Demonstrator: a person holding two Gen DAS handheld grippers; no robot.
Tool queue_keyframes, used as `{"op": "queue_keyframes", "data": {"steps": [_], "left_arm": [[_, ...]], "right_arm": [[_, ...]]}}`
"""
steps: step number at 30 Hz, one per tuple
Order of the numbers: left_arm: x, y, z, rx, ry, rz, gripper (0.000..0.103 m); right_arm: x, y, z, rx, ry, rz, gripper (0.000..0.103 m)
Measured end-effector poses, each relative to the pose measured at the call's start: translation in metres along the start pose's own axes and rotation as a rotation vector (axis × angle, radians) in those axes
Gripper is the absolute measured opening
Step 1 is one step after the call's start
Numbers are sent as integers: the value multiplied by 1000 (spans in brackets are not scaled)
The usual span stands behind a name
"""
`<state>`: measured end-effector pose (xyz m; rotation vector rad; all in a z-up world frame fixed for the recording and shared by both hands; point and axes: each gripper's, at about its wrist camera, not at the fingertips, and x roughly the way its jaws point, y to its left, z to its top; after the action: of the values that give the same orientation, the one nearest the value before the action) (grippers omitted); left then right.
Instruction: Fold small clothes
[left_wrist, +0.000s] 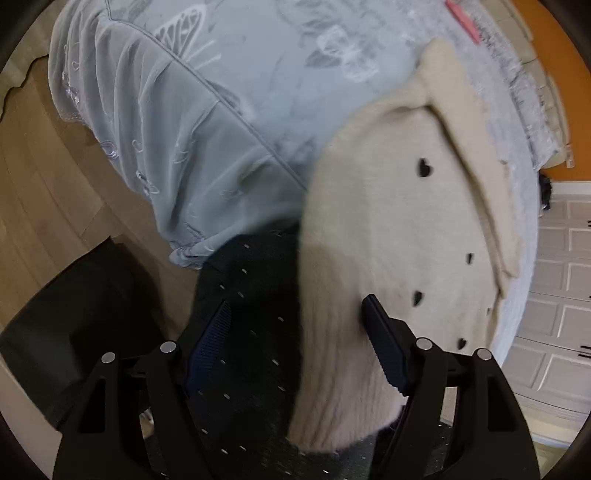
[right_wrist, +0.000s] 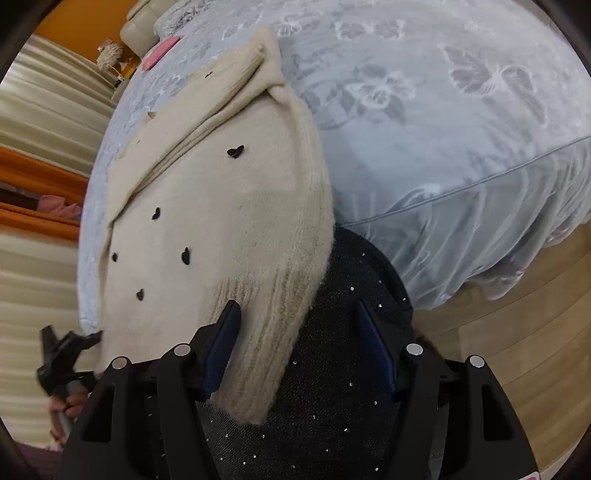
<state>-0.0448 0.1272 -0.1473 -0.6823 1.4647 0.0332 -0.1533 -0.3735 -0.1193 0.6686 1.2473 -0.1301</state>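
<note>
Jaws of both the left gripper (left_wrist: 299, 347) and right gripper (right_wrist: 299, 345) stood released above the cream sweater's (right_wrist: 207, 221) hem on the bed (right_wrist: 443, 110); the fold seemingly laid, smoothing likely next.

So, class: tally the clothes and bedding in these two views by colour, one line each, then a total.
Cream sweater, black hearts: 1
Black sparkly garment: 1
Pale blue bedspread, butterfly print: 1
Pink item far up the bed, kind unclear: 1
Total: 4
</note>
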Motion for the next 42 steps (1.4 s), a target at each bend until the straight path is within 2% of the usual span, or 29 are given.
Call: {"op": "queue_keyframes", "data": {"steps": [2,4,5,6,7,10,13,16,19,21,22,25,28,29,30,31,32,33,34,36,37,39,42], "left_arm": [[0,-11,-4,33,1,-24,54],[-1,-23,-7,58,-14,-12,47],[-2,-26,-10,77,-19,-5,36],[-4,-28,-11,95,-28,4,27],[-5,-30,-11,104,-32,4,9],[-14,-35,-7,102,-36,-38,7],[-41,-49,8,84,-56,-138,7],[-73,-85,44,115,-125,-224,7],[-84,-126,87,161,-195,-241,7],[-81,-154,119,189,-232,-227,7],[-76,-171,138,204,-259,-207,8],[-49,-208,191,203,-284,-150,8],[2,-246,246,175,-303,-61,13],[15,-251,256,167,-326,-14,19],[22,-251,263,168,-344,23,22],[28,-250,271,154,-374,69,34],[28,-246,274,145,-380,64,55],[26,-241,276,139,-378,39,63],[24,-232,276,143,-368,17,70],[21,-222,272,181,-358,7,72],[24,-216,267,229,-357,30,73],[35,-215,260,295,-347,77,74],[58,-224,253,361,-307,82,69]], "right_arm": [[2,11,2,-22,0,-5,63],[-5,13,-1,-34,-10,-2,58],[-8,16,-2,-45,-22,1,43],[-11,18,-2,-64,-38,-6,21],[-11,22,-3,-98,-36,-1,12],[-17,27,1,-112,-33,32,9],[-41,30,21,-61,-83,144,8],[-70,39,68,-43,-180,252,8],[-78,45,127,-20,-248,316,8],[-71,50,165,-7,-267,333,8],[-60,54,194,-4,-275,326,8],[-22,59,251,54,-251,322,10],[31,67,302,76,-248,216,17],[47,70,315,74,-251,137,21],[52,71,319,72,-270,91,24],[53,72,322,69,-297,65,27],[49,71,320,59,-327,81,41],[44,71,316,41,-344,80,59],[41,69,313,19,-355,69,63],[38,71,295,-115,-358,16,63],[42,72,289,-161,-343,-8,63],[57,72,284,-199,-310,-44,63],[89,71,290,-194,-251,-57,63]]}}
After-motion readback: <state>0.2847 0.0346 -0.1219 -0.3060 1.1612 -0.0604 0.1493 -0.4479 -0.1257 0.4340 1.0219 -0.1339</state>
